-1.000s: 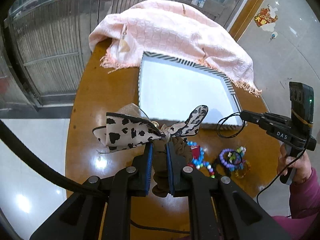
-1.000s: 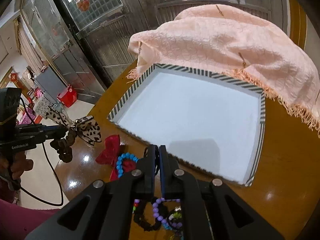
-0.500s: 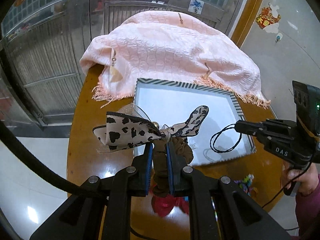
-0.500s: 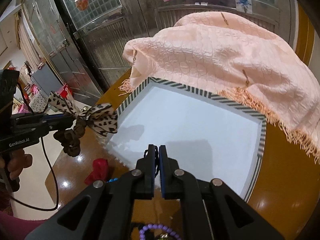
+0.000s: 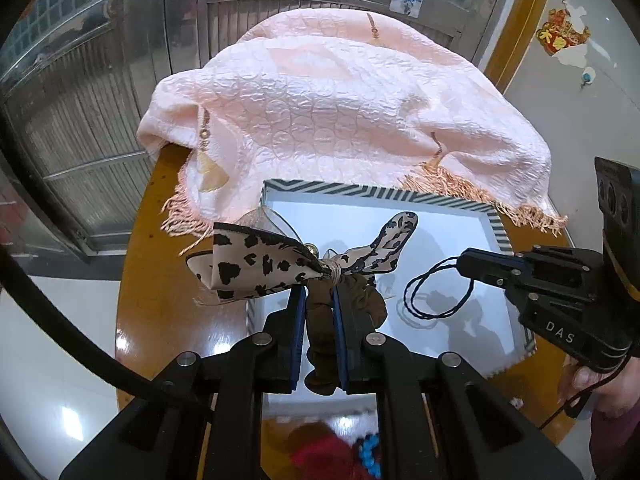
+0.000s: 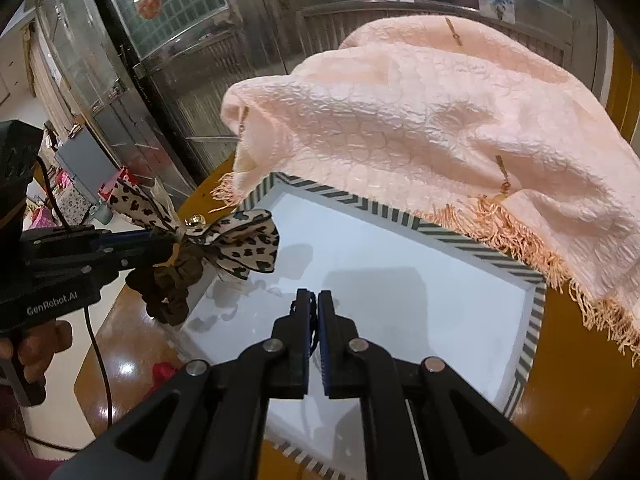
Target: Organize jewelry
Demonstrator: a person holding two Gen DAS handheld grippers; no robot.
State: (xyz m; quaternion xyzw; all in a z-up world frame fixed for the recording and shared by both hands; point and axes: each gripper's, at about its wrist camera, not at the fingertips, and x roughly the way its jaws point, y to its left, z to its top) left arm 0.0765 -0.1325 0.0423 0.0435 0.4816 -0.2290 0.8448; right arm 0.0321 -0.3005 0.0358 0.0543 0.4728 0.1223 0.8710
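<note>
Left gripper (image 5: pixel 318 300), lower centre of its frame, clamps a brown scrunchie (image 5: pixel 324 320) with a leopard bow (image 5: pixel 256 266) over the white tray (image 5: pixel 496 222), while right gripper (image 5: pixel 460 261), at right, pinches a black cord loop (image 5: pixel 416 300) above the tray.

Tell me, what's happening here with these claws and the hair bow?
A person holds a claw in each hand. The left claw is clamped on a brown scrunchie with a leopard-print bow; the right claw grips a thin black cord loop. Both hang above a white striped-rim tray on a wooden table, not yet released.
</note>
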